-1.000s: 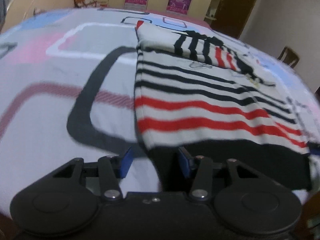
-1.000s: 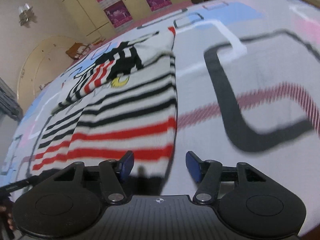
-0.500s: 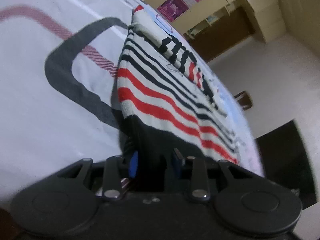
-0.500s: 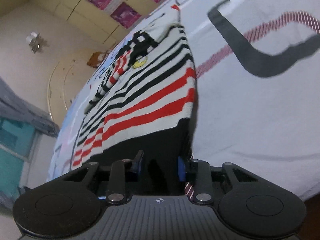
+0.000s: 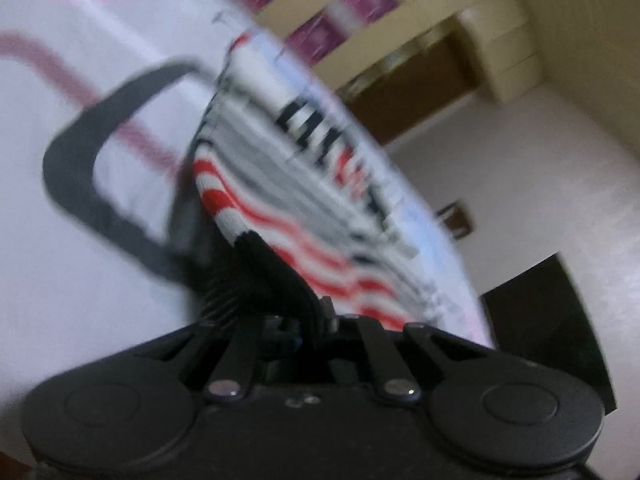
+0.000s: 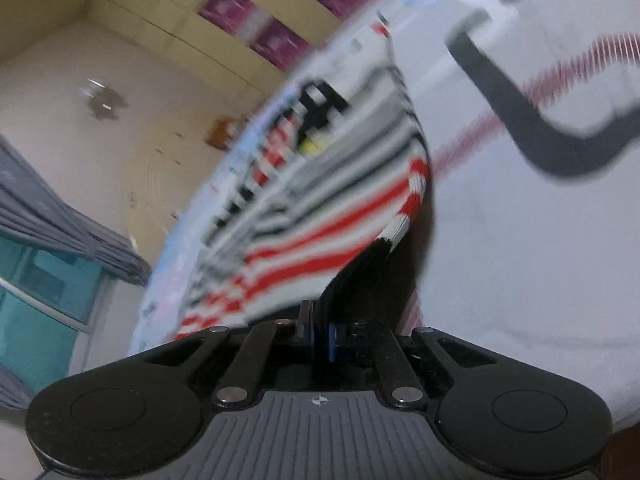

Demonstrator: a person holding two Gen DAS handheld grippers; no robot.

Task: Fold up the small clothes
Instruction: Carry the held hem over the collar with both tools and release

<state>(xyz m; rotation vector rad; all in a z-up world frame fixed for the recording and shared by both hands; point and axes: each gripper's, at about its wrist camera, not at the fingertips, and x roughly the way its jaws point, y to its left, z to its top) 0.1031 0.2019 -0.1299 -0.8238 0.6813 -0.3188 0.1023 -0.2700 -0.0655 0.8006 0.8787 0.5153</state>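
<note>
Striped red, black and white knitted garment (image 5: 304, 200): ribbed knit cloth, matt; black hem band visibly ribbed, lower centre. White printed bedsheet (image 6: 520, 240): smooth matt cloth. Left tongs (image 5: 310, 320): matt black plastic body, shiny metal rivets. Right tongs (image 6: 318, 330): same plastic, with a grey ridged panel at bottom centre.
</note>
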